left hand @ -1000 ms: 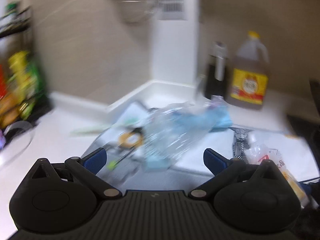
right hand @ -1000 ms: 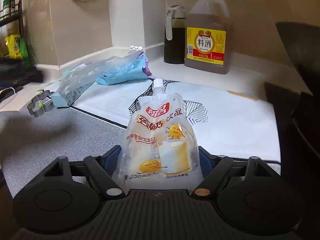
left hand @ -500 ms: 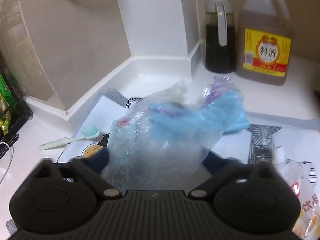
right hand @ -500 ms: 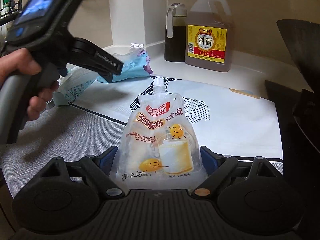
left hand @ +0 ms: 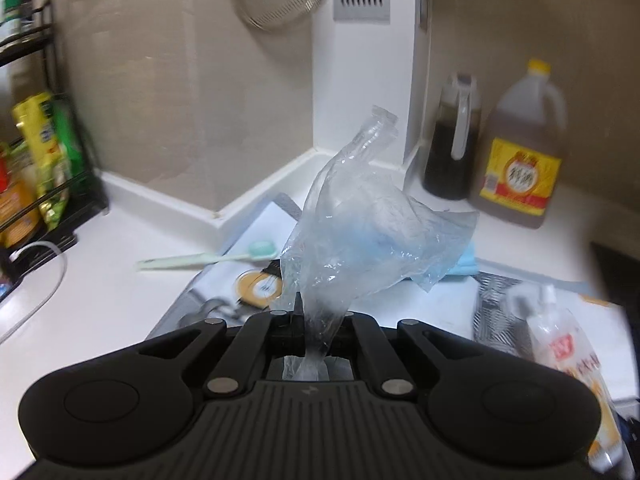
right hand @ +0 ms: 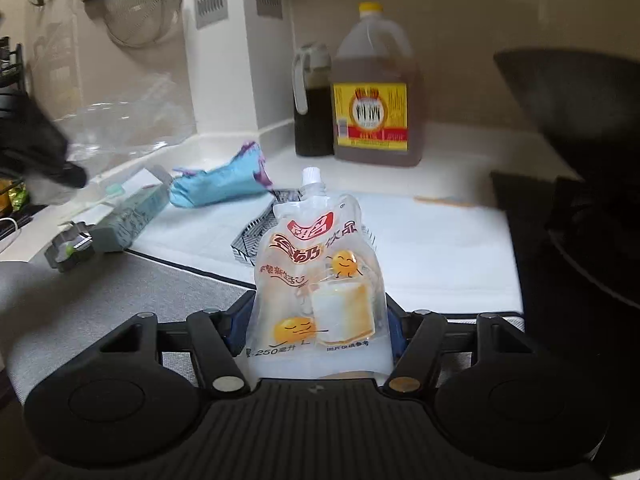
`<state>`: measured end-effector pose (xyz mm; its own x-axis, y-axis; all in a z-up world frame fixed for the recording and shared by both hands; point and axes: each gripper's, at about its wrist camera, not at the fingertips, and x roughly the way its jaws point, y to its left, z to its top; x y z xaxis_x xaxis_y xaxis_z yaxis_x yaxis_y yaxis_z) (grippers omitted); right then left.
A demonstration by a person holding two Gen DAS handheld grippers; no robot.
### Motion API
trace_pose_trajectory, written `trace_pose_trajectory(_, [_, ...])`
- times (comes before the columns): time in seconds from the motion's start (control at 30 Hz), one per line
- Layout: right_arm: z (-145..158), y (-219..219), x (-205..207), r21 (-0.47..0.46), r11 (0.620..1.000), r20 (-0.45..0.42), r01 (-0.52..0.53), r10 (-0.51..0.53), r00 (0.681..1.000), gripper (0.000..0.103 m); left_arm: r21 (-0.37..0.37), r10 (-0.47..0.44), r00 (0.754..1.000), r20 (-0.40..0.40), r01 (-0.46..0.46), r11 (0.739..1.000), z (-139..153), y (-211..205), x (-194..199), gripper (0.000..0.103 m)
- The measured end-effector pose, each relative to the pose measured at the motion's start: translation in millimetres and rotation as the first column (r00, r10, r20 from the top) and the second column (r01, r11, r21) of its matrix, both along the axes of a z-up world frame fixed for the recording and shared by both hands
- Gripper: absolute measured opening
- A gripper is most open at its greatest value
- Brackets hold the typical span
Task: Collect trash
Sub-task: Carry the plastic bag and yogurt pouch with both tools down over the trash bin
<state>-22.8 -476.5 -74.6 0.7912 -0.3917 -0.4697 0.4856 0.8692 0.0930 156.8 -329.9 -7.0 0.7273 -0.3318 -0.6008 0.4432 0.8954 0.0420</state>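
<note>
Colours and patterns on the kitchen counter.
Clear bag (left hand: 360, 236); drink pouch (right hand: 320, 280) printed red, orange and yellow; blue wrapper (right hand: 218, 184) left beyond it; jug (right hand: 376, 92) with yellow cap and yellow-red label; black-and-white patterned mat (right hand: 420, 248).

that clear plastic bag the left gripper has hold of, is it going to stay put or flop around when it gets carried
The clear plastic bag is likely floppy: it is crinkled and twisted to a thin neck where the left gripper pinches it. It probably weighs little, since the film stands up above the jaws. That narrow pinch could slip if swung.
</note>
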Motion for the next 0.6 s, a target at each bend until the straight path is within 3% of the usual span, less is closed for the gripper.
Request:
trace_pose_trajectory(0.13, [9.8,11.9,-14.6,-0.03,0.999,0.019,-0.019,0.019,1.0,0.065,-0.047,-0.001,1.0,0.008,0.001,0.999,10.7,44.6,-36.2,0.002])
trace_pose_trajectory(0.6, [57.9,79.3,-89.6,-0.087,0.983,0.14,-0.164,0.175,0.975,0.065,-0.076,0.03,0.998,0.051,-0.026,0.997,13.9,164.1,-145.6,0.002])
